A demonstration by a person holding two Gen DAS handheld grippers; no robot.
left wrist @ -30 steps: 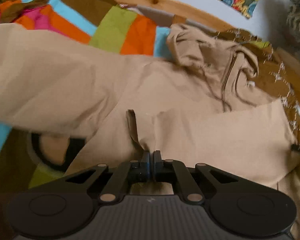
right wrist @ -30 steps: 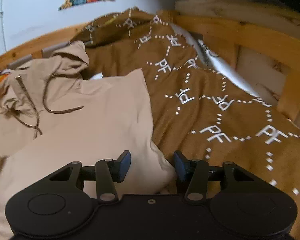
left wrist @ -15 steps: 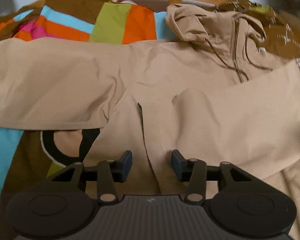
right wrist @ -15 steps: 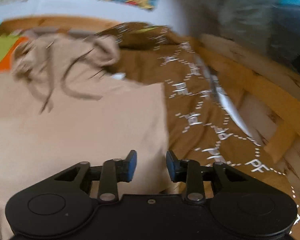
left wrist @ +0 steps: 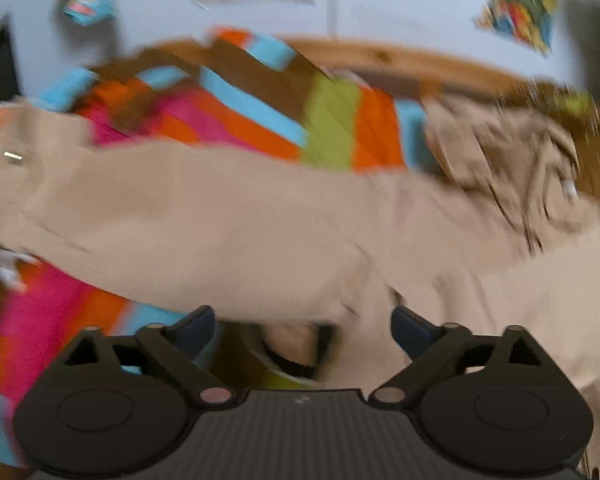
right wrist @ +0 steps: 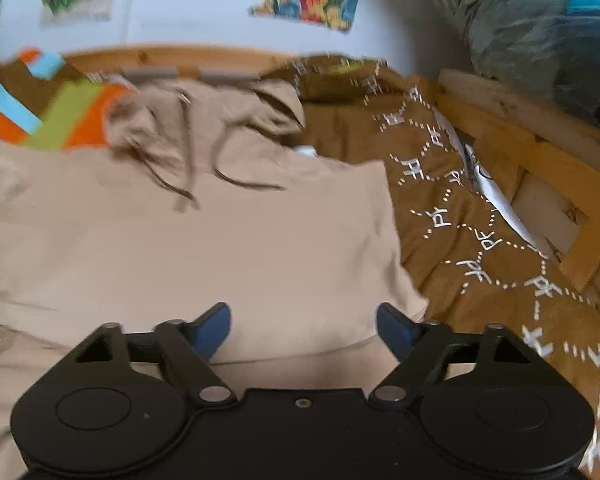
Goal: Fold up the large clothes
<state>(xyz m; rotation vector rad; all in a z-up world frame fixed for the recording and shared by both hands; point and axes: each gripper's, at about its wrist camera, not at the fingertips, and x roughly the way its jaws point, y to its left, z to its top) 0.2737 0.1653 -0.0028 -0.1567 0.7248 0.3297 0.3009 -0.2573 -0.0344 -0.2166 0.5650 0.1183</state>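
On the bed: a tan hooded jacket lies spread out, right in front of both tongs.
Jacket sleeve: it stretches out to the left, over the striped blanket.
Hood: it sits at the far end, near the wooden bed frame, with dark strings hanging from it.
Brown blanket: it lies to the right of the jacket and has white letters on it.
Left gripper: its jaws have just been opening and now stand wide, with nothing held between them.
Right gripper: its jaws have just been opening too, wide apart above the jacket, holding nothing.
Wall: bright pictures hang on it.
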